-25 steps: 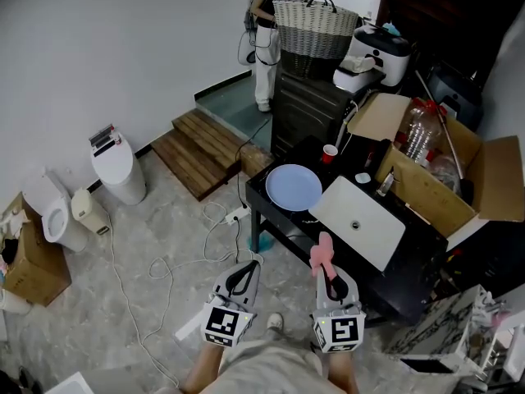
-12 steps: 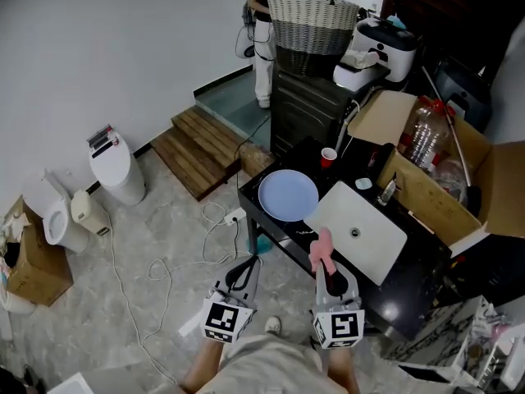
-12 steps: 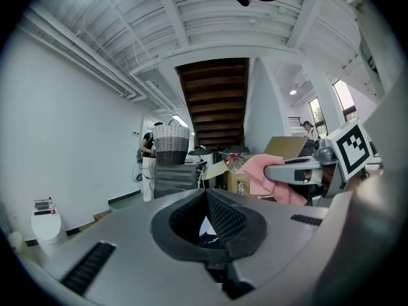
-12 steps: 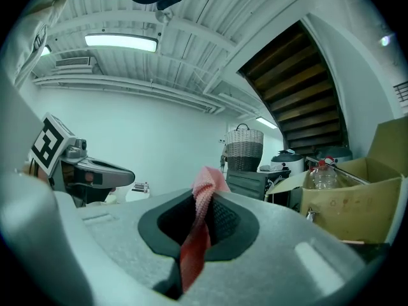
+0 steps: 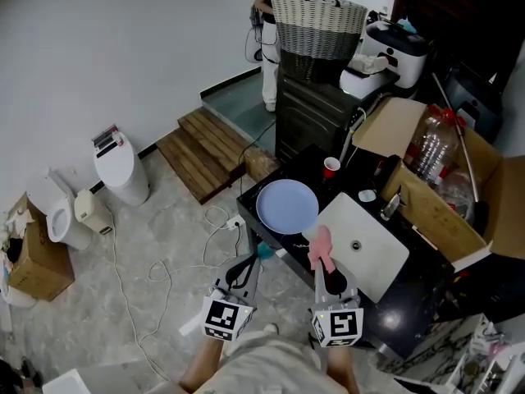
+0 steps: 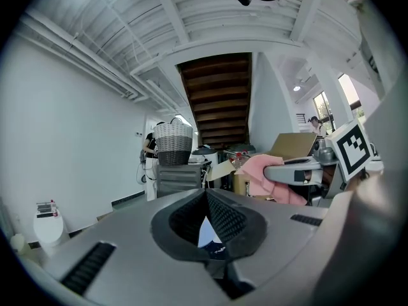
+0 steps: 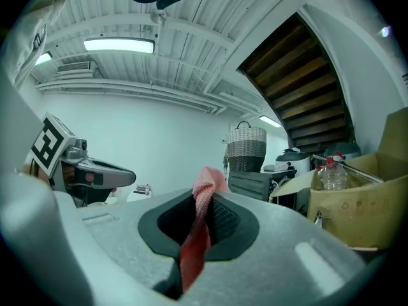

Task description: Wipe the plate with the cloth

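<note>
Plate flat on bench, looks unwiped | cloth pinched in right tongs, near plate's edge | left tongs pressed together, empty | wiping apparently not begun, all left to do

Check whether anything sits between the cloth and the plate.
Nothing visible does. The pink cloth, clamped in the right hand-held gripper, points at the near edge of the plate; the red cup stands beyond it.
</note>
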`<state>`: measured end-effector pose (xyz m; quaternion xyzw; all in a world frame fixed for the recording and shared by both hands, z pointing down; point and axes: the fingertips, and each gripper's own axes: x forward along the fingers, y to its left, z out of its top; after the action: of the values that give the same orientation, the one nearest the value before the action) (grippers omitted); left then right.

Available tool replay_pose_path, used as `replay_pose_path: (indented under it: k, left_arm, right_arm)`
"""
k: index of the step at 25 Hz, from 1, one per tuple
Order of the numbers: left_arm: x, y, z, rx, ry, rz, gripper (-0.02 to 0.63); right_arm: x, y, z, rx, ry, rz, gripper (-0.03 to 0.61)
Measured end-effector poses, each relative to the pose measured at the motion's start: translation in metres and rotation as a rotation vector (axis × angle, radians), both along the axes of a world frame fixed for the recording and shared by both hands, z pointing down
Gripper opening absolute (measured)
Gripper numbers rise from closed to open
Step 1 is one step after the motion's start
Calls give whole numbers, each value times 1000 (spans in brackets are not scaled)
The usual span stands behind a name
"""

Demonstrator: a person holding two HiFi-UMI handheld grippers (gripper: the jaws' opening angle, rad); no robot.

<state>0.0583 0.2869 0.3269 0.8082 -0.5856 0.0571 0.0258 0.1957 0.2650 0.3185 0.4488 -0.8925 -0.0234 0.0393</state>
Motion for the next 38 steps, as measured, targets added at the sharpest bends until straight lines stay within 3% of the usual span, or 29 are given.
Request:
replay_pose_path:
  k: [10,19,38]
  left_arm:
    - [10,-35,6,-18,-12,-21,3]
    - [-4,-65,25,-59,-14,-44,3]
    - [-61,-188,43,-110,-33,51,3]
  right_arm:
    - [8,-39,10,-32,-32,-27,21]
    - [-4,-72,27,-76,-41,-40,21]
    - [-58,-184,42,-124,-8,39,21]
